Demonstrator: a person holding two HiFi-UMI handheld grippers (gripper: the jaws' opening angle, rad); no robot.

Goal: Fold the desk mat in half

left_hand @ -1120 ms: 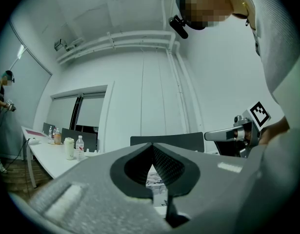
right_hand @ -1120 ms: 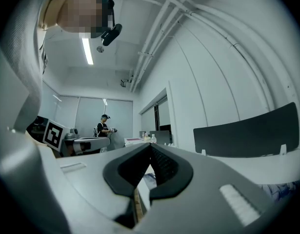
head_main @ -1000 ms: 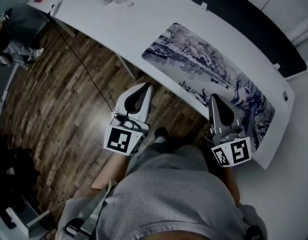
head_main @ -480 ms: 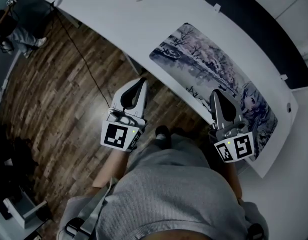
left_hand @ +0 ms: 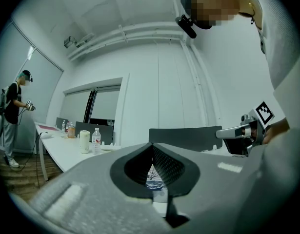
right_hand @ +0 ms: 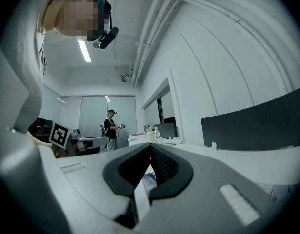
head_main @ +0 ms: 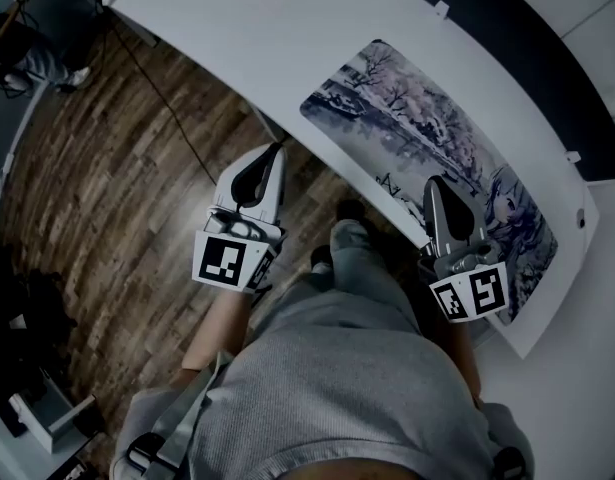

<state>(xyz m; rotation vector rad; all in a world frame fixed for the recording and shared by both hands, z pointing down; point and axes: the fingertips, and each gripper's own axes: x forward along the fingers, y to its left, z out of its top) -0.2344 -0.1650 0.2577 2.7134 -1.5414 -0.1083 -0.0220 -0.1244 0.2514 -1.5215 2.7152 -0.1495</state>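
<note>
Left hand-held gripper [head_main: 278, 151]: jaws pressed together at the tips, nothing between them, as its own view confirms [left_hand: 151, 146]. It is held over the wooden floor [head_main: 117, 168], tip pointing toward the near edge of the counter [head_main: 317, 38] and just short of it. Right hand-held gripper [head_main: 434, 182]: jaws likewise closed tip to tip and empty [right_hand: 150, 146]. In the head view its tip overlaps the near long edge of the desk mat [head_main: 427, 153]; whether it touches cannot be determined. The desk mat lies flat and unfolded on the counter, printed face up, showing a wintry tree scene and a drawn figure. Its near long edge runs along the counter's near edge, and its far right end sits near the counter's corner. A small part of the print shows through the opening below each pair of closed jaws [left_hand: 153, 180] [right_hand: 148, 180]. A dark partition panel [head_main: 517, 18] stands behind the counter. In the left gripper view, a bottle [left_hand: 96, 138] and a pale cup [left_hand: 84, 141] stand farther along the counter, well apart from the mat. Another person [left_hand: 13, 113] stands on the floor beyond that end, holding a device in both hands. The wearer's grey garment [head_main: 347, 378] fills the lower part of the head view, between the two grippers.
</note>
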